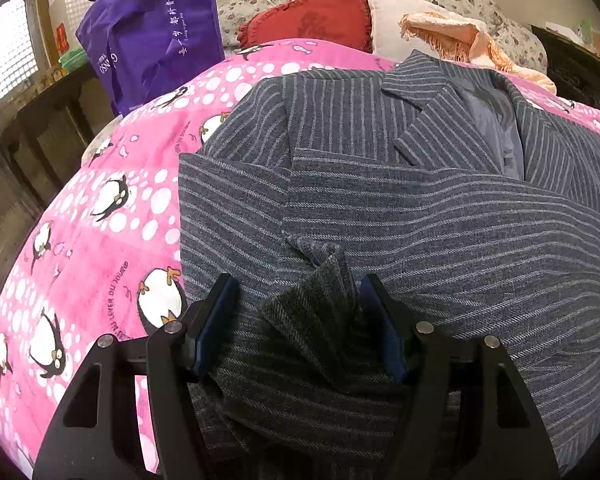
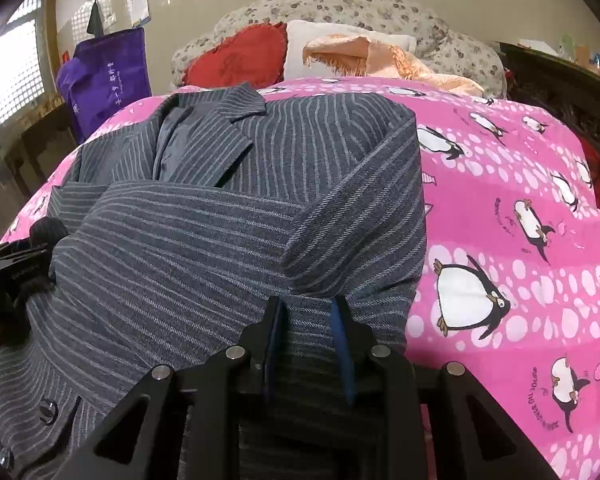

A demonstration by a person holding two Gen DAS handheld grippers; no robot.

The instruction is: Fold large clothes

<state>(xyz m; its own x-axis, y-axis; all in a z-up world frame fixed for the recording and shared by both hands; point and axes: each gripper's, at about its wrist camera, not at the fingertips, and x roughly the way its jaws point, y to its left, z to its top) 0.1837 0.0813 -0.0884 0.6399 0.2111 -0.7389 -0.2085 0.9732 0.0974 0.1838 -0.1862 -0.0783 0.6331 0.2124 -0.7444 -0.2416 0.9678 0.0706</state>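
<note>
- Currently, a grey pinstriped jacket (image 1: 380, 208) lies spread on a bed covered by a pink penguin-print quilt (image 1: 112, 200), collar toward the pillows and hem toward the cameras. The bed gives a wide, soft surface for so large a garment.
- Both sleeves are already laid across the chest, which narrows the jacket to a rectangle, probably so that the lower half can be brought up over them.
- In the left wrist view, the left gripper (image 1: 296, 296) has its fingers spread, with a bunched ridge of jacket cloth rising between them. The cloth seems to touch the right-hand pad, but I cannot tell whether it is truly pinched; it looks more like a loose gather than a firm hold.
- In the right wrist view, the right gripper (image 2: 308, 308) has its fingers drawn close, with a fold of the jacket's near edge between them. It appears to be pinching that cloth, close to the cuff of the folded sleeve.
- Each gripper takes one side of the near edge, likely so the hem can lift evenly and not skew.
- A purple bag (image 1: 152, 36) stands at the bed's far left; a red cushion (image 1: 312, 16) and a peach fringed cloth (image 1: 460, 36) rest by the floral pillows, well apart from the jacket.
- Two buttons (image 2: 48, 412) show on the jacket's front panel near the lower left of the right view.
</note>
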